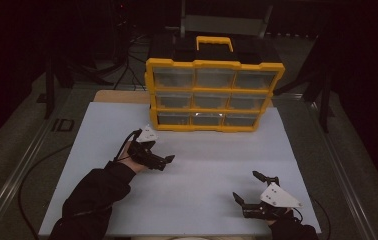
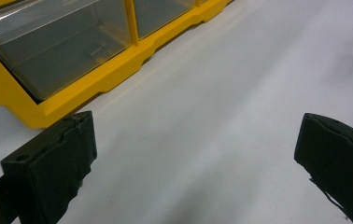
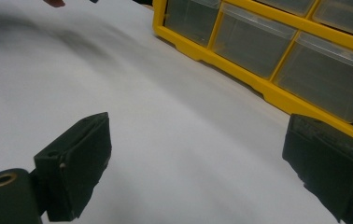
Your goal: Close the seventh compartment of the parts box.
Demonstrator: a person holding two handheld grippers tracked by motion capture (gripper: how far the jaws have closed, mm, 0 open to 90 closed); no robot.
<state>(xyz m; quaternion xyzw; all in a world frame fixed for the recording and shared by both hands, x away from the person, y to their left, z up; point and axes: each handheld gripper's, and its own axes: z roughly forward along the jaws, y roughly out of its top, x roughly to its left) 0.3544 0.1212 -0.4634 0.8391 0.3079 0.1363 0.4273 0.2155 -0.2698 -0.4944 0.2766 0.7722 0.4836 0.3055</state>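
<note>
While your left gripper (image 1: 169, 159) and right gripper (image 1: 246, 187) hover w/ jaws spread, nothing held, the yellow drawer cabinet (image 1: 212, 95) stands upright at the far-centre of the white sheet (image 1: 202, 170). Its long axis runs left-right; drawer fronts face you, handle (image 1: 214, 42) on top.

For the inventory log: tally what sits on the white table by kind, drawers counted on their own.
Yellow drawer cabinet: 1
Clear drawers in it: 9, three rows of three
Handheld tongs: 2, the left tongs and the right tongs, both open and empty
Total: 12
</note>
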